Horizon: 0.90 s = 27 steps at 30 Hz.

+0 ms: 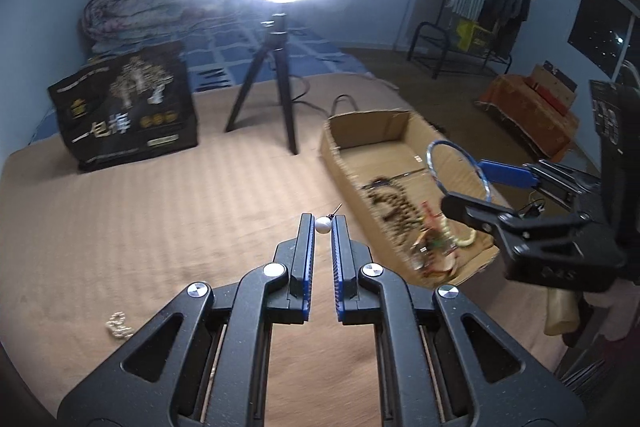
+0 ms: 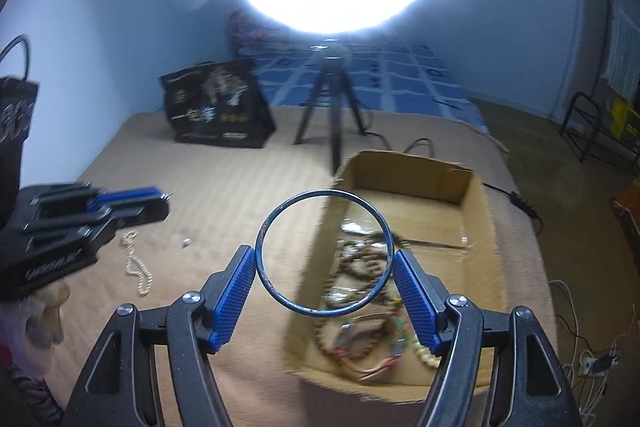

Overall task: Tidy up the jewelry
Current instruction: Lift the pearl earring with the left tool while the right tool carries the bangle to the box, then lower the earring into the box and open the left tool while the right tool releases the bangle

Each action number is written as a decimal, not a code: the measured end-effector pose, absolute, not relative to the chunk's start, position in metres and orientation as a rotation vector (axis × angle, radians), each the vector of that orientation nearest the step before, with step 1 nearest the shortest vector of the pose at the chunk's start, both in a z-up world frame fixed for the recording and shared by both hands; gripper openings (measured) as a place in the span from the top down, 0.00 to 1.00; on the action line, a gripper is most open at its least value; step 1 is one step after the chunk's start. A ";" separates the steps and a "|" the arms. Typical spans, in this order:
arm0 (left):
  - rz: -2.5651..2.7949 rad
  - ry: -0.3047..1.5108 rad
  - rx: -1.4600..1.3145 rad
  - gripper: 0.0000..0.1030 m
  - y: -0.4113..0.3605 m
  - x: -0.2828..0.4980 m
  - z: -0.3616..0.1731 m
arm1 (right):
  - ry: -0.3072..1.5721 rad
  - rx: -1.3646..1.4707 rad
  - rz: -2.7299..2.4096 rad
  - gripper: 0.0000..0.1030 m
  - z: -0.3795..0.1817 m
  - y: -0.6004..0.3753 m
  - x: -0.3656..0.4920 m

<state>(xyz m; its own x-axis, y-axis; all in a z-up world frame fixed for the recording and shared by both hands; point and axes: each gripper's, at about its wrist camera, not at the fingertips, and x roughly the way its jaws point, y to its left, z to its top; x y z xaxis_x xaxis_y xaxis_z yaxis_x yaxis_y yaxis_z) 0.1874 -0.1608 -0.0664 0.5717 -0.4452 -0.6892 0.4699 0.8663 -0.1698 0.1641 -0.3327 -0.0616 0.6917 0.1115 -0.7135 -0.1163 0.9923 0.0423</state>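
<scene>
My left gripper (image 1: 323,223) is shut on a white pearl earring (image 1: 323,224) with a thin dark pin, held above the tan blanket (image 1: 160,211). It also shows at the left of the right wrist view (image 2: 160,201). My right gripper (image 2: 325,257) is shut on a blue bangle (image 2: 280,297), held over the near left edge of the cardboard box (image 2: 478,239). The bangle (image 1: 434,147) also shows in the left wrist view above the box (image 1: 340,163). Bead necklaces and bracelets (image 2: 360,267) lie in the box. A pearl necklace (image 2: 138,269) lies on the blanket, seen too at the left wrist view's bottom left (image 1: 118,323).
A ring light on a black tripod (image 1: 276,83) stands behind the blanket. A black printed bag (image 1: 128,107) stands at the back left. A small silver piece (image 2: 186,242) lies on the blanket. Cables and a power strip (image 2: 596,363) lie on the floor at right.
</scene>
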 end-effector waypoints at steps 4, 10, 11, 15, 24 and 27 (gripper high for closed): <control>-0.562 0.798 0.025 0.94 -0.181 0.187 -0.067 | 0.797 0.008 0.095 0.30 -0.061 -0.352 0.171; -0.597 0.808 0.024 0.94 -0.207 0.186 -0.072 | 0.803 0.018 0.060 0.30 -0.064 -0.373 0.181; -0.600 0.807 0.024 0.94 -0.209 0.186 -0.072 | 0.805 0.022 0.055 0.30 -0.065 -0.375 0.182; -0.614 0.814 0.008 0.94 -0.220 0.187 -0.074 | 0.816 0.047 0.043 0.30 -0.068 -0.386 0.187; -0.646 0.836 0.019 0.94 -0.244 0.183 -0.083 | 0.834 0.108 0.020 0.29 -0.075 -0.405 0.193; -0.656 0.848 0.016 0.94 -0.250 0.184 -0.087 | 0.839 0.125 0.020 0.29 -0.077 -0.408 0.195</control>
